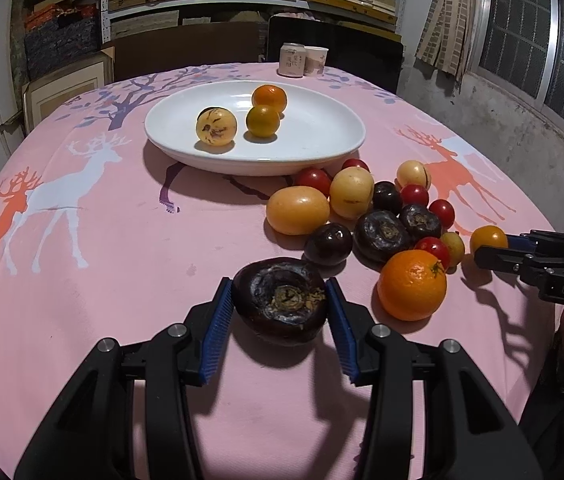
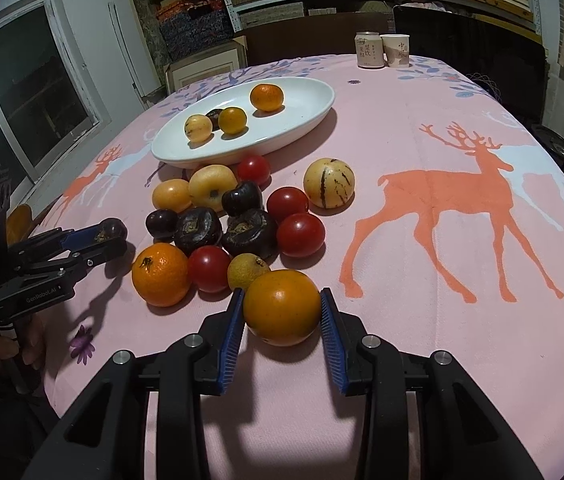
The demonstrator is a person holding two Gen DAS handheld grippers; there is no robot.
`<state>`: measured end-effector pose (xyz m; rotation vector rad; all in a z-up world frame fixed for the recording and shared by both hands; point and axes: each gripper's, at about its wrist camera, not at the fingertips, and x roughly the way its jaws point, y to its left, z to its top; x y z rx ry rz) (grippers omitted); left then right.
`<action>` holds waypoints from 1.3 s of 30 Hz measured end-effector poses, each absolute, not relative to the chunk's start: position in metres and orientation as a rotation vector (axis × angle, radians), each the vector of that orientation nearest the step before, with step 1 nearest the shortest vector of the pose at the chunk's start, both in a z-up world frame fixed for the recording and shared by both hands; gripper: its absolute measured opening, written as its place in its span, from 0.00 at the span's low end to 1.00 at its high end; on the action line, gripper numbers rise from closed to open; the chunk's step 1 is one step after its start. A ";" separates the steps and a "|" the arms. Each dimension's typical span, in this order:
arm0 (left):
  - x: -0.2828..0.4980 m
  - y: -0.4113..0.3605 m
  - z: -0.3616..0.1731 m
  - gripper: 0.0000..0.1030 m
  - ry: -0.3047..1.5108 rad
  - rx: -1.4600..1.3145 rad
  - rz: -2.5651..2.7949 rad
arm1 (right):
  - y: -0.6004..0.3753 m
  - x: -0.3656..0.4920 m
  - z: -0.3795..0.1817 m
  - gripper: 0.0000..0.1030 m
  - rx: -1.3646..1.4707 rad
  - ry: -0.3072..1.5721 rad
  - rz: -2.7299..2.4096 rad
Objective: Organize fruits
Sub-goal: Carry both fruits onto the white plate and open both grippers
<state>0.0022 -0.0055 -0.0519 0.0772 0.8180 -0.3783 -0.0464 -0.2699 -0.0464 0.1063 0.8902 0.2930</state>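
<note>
Left gripper [image 1: 278, 300] clamps a dark water chestnut [image 1: 280, 300] between its blue pads; right gripper [image 2: 281, 306] clamps a yellow-orange tomato [image 2: 282, 306] (remaining fruit pile just beyond both fingertips, white plate [image 1: 321, 136] farther ahead).

"GenRobot.AI" on left tongs [image 2: 112, 236], "DAS" on right tongs [image 1: 489, 246]

A dark fruit [image 2: 214, 117] on the plate [image 2: 313, 110] sits mostly hidden.
</note>
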 end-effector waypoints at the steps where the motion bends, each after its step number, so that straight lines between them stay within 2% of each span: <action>1: 0.002 -0.006 -0.052 0.44 0.818 0.076 -0.377 | -0.271 -0.046 -0.046 0.36 0.110 0.889 0.291; 32: 0.003 0.000 -0.034 0.44 0.778 0.066 -0.336 | -0.286 -0.042 -0.025 0.36 0.159 0.834 0.291; 39: 0.024 -0.007 -0.007 0.44 0.733 0.080 -0.358 | -0.284 -0.018 0.012 0.36 0.126 0.775 0.296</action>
